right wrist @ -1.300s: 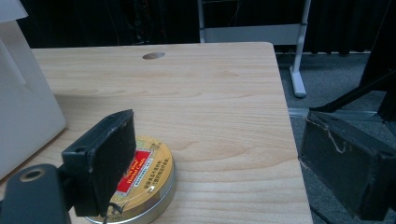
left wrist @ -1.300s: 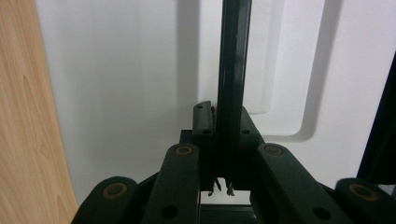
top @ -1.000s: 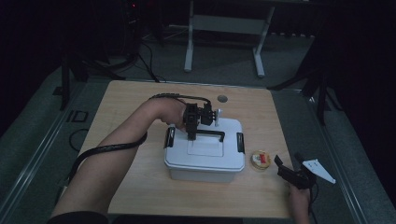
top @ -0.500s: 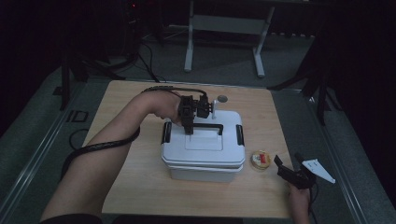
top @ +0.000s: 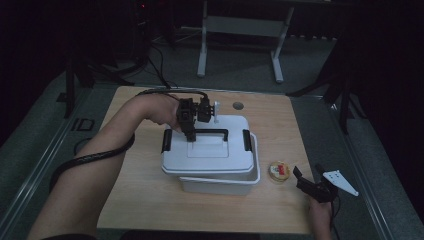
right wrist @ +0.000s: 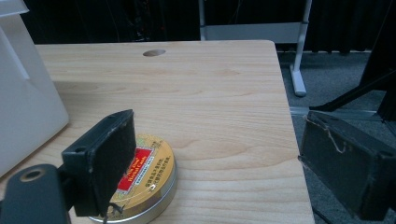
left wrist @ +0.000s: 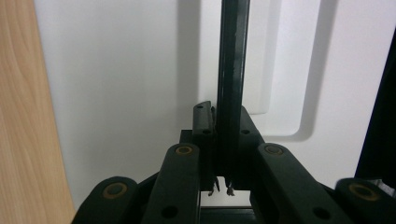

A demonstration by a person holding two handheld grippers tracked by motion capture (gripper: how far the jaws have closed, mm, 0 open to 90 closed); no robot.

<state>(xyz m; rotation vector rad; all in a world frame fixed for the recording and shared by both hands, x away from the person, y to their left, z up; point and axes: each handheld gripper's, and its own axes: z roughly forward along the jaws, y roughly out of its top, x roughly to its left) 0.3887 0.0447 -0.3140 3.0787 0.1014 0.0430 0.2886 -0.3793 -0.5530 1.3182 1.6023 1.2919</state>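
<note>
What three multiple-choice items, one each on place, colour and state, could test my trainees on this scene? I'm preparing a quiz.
1. Where is the round tin?
A. on the lid
B. on the table, right of the box
C. inside the box

2. What colour is the lid's handle?
A. black
B. red
C. white

3. How does the lid sit?
A. flat on the table
B. raised off the box and shifted left
C. upside down

Answers:
1 B, it lies on the wood near the right gripper.
2 A, dark bar on white.
3 B, the left gripper is clamped on the handle, and the box's rim shows at the right.
</note>
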